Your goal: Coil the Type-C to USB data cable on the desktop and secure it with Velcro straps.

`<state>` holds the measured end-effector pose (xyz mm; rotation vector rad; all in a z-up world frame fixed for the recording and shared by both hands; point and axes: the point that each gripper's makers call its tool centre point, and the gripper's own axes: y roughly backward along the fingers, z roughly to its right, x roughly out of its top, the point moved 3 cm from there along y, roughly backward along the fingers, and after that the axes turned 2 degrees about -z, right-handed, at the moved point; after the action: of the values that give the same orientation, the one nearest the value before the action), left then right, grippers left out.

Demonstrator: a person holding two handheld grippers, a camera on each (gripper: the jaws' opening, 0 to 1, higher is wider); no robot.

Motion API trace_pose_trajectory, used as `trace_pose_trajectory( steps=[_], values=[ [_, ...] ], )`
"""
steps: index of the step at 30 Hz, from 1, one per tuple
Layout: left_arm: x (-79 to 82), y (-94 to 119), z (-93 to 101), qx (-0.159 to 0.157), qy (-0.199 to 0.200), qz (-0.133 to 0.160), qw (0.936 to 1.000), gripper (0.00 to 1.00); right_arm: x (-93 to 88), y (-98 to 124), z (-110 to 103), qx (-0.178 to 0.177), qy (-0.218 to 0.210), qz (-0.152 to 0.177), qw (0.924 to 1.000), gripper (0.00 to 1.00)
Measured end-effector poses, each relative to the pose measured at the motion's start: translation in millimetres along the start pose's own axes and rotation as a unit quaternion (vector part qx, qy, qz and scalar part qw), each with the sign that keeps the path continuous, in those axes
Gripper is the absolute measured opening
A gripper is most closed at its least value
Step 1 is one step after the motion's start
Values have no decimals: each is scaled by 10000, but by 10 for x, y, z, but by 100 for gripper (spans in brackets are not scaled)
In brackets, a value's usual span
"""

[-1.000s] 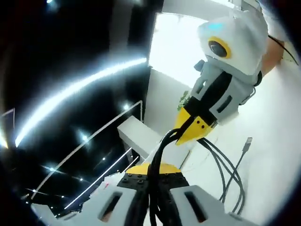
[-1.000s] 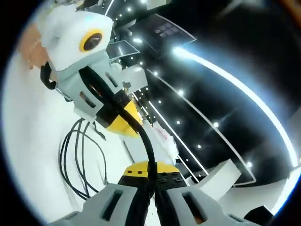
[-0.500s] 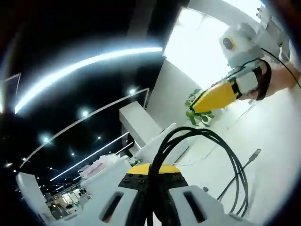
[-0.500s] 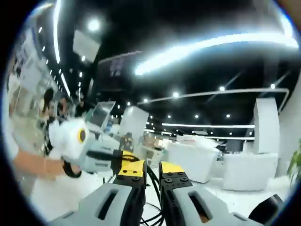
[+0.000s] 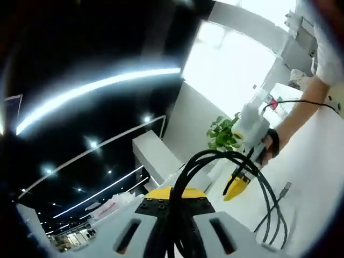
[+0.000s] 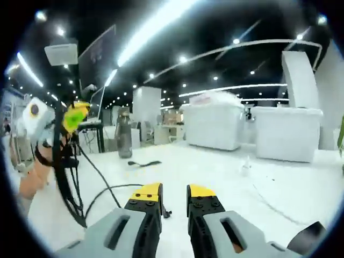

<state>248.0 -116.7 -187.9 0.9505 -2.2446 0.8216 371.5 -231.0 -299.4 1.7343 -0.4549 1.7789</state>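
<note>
Cable (image 5: 236, 161) loops, limp and springy, hang bunched in your left gripper (image 5: 173, 200), which is clamped on them above the counter (image 6: 215, 172), so bring your empty, parted right gripper (image 6: 173, 192) to the strap (image 6: 144, 162) and pinch the bundle's middle.

cable (image 5: 215, 161): black | hand-held gripper (image 6: 173, 196): grey, yellow tips | desktop (image 6: 215, 172): white

We see a white desktop (image 6: 226, 177) spreading across the lower half of the right gripper view. A short dark strap (image 6: 144, 162) lies flat on it near the middle, a dark bottle (image 6: 124, 141) stands upright behind that at centre left, and black cable (image 6: 107, 189) trails over it at lower left.
</note>
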Motion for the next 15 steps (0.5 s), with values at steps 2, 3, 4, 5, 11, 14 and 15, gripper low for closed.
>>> trace_pose_trajectory(
  steps=[2, 3, 4, 5, 11, 14, 15],
  values=[
    [41, 16, -27, 11, 100, 94, 9999, 4, -129, -132, -105, 277, 27, -304, 9992, 21],
    [67, 26, -39, 26, 119, 155, 9998, 4, -158, -185, -165, 423, 42, -373, 9984, 23],
    [91, 36, -56, 42, 140, 204, 9997, 4, -194, -231, -231, 556, 100, -467, 9973, 25],
    [113, 43, -77, 69, 161, 250, 9995, 4, -222, -261, -290, 639, 158, -550, 9963, 25],
    [237, 93, -145, 140, 240, 498, 9984, 4, -483, -416, -636, 1015, 915, -1135, 9841, 23],
    [320, 116, -129, 128, 219, 642, 9976, 4, -501, -529, -705, 1061, 1075, -1258, 9805, 16],
    [358, 129, -117, 121, 198, 701, 9973, 4, -487, -563, -686, 1028, 1044, -1345, 9800, 14]
  ],
)
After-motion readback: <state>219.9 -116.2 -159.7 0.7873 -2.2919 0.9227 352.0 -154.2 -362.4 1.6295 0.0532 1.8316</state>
